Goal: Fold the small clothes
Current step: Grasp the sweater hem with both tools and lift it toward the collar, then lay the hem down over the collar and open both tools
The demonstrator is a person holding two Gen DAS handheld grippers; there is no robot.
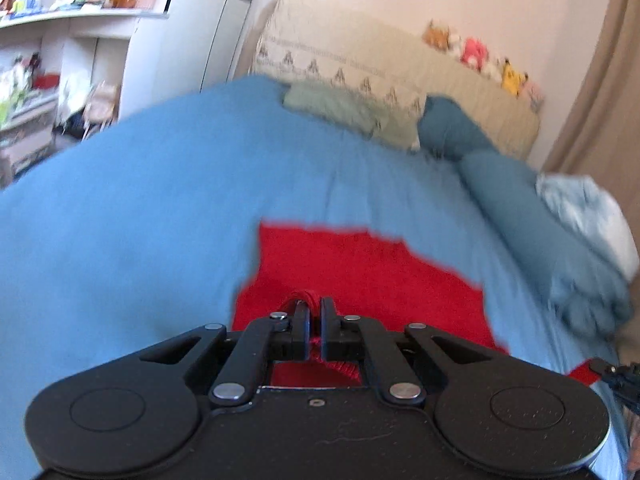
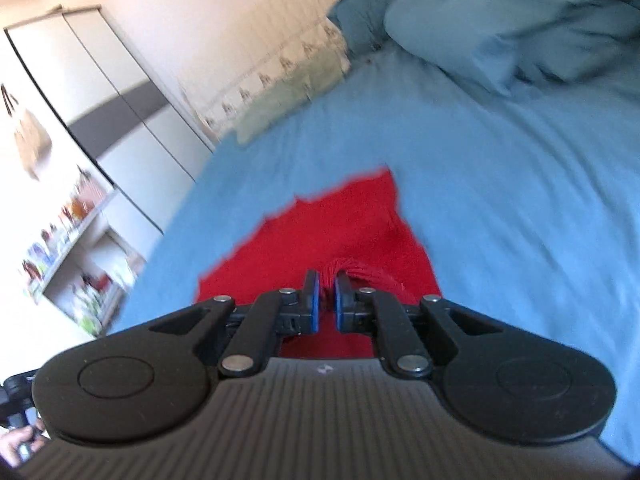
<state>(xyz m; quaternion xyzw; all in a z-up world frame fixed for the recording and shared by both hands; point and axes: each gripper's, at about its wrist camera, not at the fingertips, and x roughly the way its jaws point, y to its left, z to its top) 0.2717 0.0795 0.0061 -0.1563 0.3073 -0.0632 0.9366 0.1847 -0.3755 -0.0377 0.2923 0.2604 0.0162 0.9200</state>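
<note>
A red knitted garment point(image 1: 360, 268) lies partly spread on the blue bedspread point(image 1: 140, 208). My left gripper point(image 1: 315, 304) is shut on a bunched edge of the red garment near its front. In the right wrist view the same red garment point(image 2: 328, 232) stretches away from my right gripper point(image 2: 327, 280), which is shut on another bunched edge of it. The garment's near part is hidden under both grippers. The right gripper also shows at the lower right edge of the left wrist view point(image 1: 616, 376).
The blue bedspread point(image 2: 500, 208) covers the bed. Blue pillows point(image 1: 520, 208) and a light blue and white bundle point(image 1: 588, 208) lie at the right. A beige headboard cover point(image 1: 400, 64) with soft toys stands behind. White shelves point(image 1: 60, 60) and a wardrobe point(image 2: 120, 100) stand to the left.
</note>
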